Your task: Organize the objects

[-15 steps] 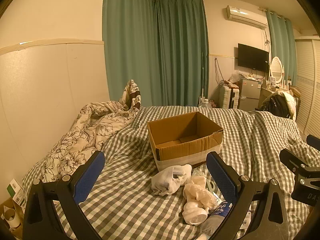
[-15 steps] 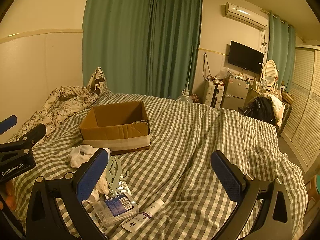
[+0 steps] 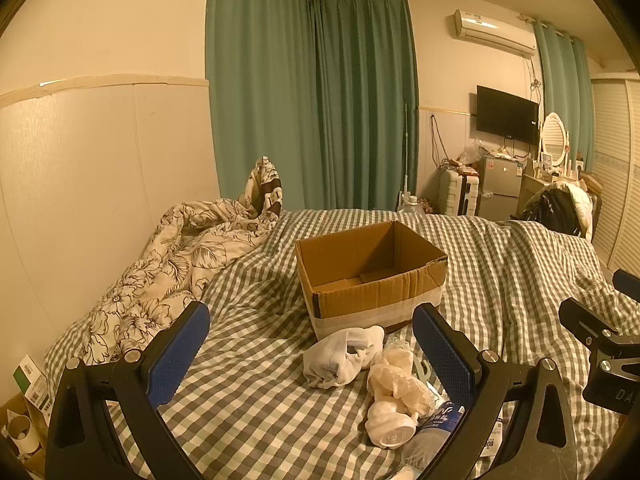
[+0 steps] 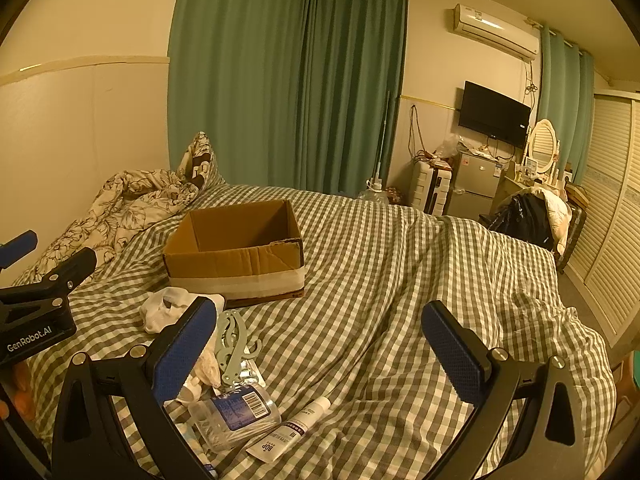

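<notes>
An open, empty cardboard box (image 3: pixel 372 276) sits on the checked bed (image 3: pixel 256 380); it also shows in the right wrist view (image 4: pixel 236 256). In front of it lie a white cloth bundle (image 3: pixel 340 356), crumpled beige wrapping (image 3: pixel 396 380), a pale green hanger (image 4: pixel 234 344), a clear plastic bottle with a blue label (image 4: pixel 236 412) and a white tube (image 4: pixel 294 432). My left gripper (image 3: pixel 312 356) is open and empty, above the bed just short of the pile. My right gripper (image 4: pixel 320 360) is open and empty, right of the pile.
A crumpled floral duvet (image 3: pixel 160 276) lies along the left wall. Green curtains (image 3: pixel 312 100) hang behind the bed. A small fridge (image 4: pixel 476 184), a suitcase, a TV and a louvred wardrobe (image 4: pixel 616 220) stand at the right. A carton of items (image 3: pixel 20 428) sits beside the bed.
Both views shifted only slightly; both grippers stay open and the objects lie where they were.
</notes>
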`<move>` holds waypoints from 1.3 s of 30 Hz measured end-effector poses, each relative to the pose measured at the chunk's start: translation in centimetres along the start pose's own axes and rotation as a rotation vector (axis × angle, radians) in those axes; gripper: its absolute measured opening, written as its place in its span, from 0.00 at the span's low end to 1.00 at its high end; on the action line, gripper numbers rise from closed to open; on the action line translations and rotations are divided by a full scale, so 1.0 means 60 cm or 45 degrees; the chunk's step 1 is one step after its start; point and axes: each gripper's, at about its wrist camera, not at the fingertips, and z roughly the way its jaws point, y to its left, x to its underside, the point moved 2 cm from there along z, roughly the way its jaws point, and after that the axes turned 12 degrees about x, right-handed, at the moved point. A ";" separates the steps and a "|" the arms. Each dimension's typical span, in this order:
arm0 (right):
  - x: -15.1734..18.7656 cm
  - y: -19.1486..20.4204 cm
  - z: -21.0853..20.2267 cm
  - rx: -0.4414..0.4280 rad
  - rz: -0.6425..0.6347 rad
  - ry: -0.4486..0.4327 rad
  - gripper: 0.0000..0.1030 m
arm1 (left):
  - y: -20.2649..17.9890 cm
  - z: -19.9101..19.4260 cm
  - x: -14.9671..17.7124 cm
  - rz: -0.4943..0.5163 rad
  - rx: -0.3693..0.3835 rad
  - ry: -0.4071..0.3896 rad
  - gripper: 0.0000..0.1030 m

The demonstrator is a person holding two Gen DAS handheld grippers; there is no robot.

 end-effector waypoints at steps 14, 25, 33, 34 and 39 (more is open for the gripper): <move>-0.005 0.006 -0.010 -0.003 -0.011 -0.008 1.00 | -0.008 -0.007 0.004 0.003 0.004 0.012 1.00; -0.013 -0.004 -0.041 0.011 -0.013 -0.032 1.00 | -0.013 -0.022 -0.004 0.007 0.025 0.016 1.00; 0.006 -0.028 -0.068 0.061 -0.085 0.017 1.00 | -0.025 -0.018 0.014 -0.011 0.062 0.108 1.00; 0.013 -0.033 -0.070 0.068 -0.104 0.033 1.00 | -0.029 -0.014 0.021 -0.014 0.065 0.136 1.00; 0.051 -0.054 -0.057 0.080 -0.134 0.131 1.00 | -0.053 0.010 0.067 -0.030 0.115 0.277 1.00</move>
